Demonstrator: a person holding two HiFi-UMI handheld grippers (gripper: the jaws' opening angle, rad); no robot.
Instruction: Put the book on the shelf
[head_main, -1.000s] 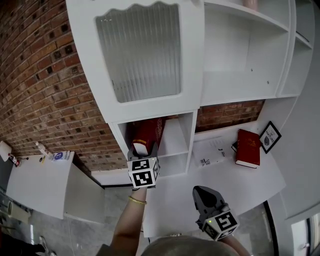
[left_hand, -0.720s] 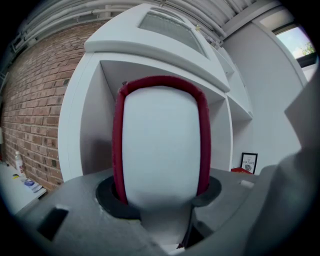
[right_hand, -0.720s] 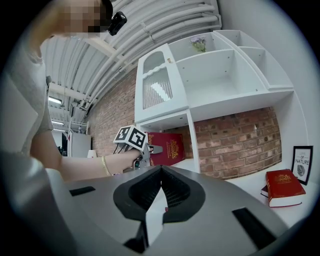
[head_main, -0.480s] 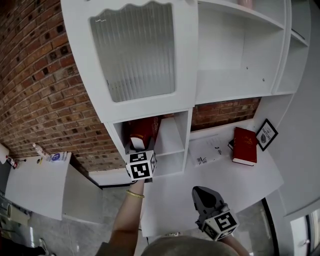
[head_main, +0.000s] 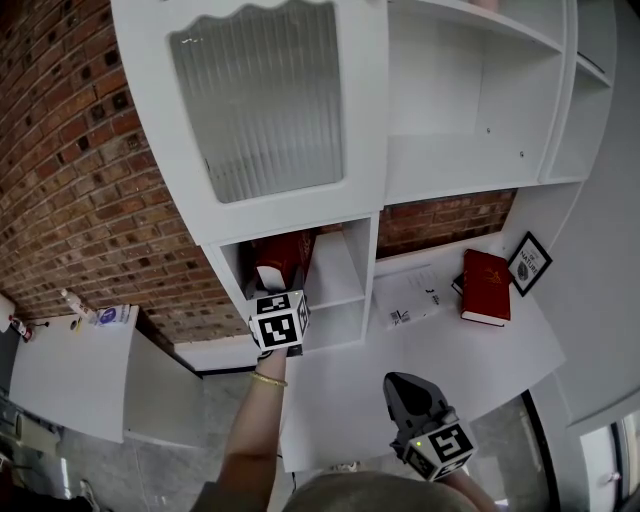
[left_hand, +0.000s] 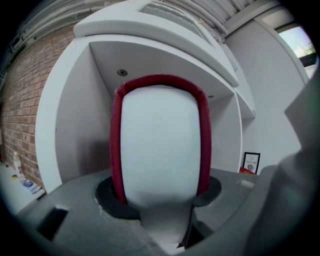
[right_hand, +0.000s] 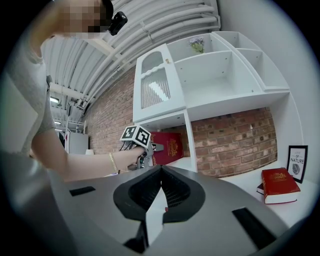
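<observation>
Left gripper (head_main: 277, 297) pinches the red book (left_hand: 160, 140) across its covers, upright, pages facing back at it, straight ahead in the white shelf's upper cubby (head_main: 340, 268). Right gripper (right_hand: 159, 185) hangs low, jaws pressed together, empty; a second red book (head_main: 488, 287) lies well off to its right.

Red cover and white page edges are seen on the book (left_hand: 160, 140); the shelf (head_main: 343, 272) is shown white, the brick wall (head_main: 90, 190) red-brown, the door glass (head_main: 262, 100) ribbed, the second book (head_main: 486, 286) red.
</observation>
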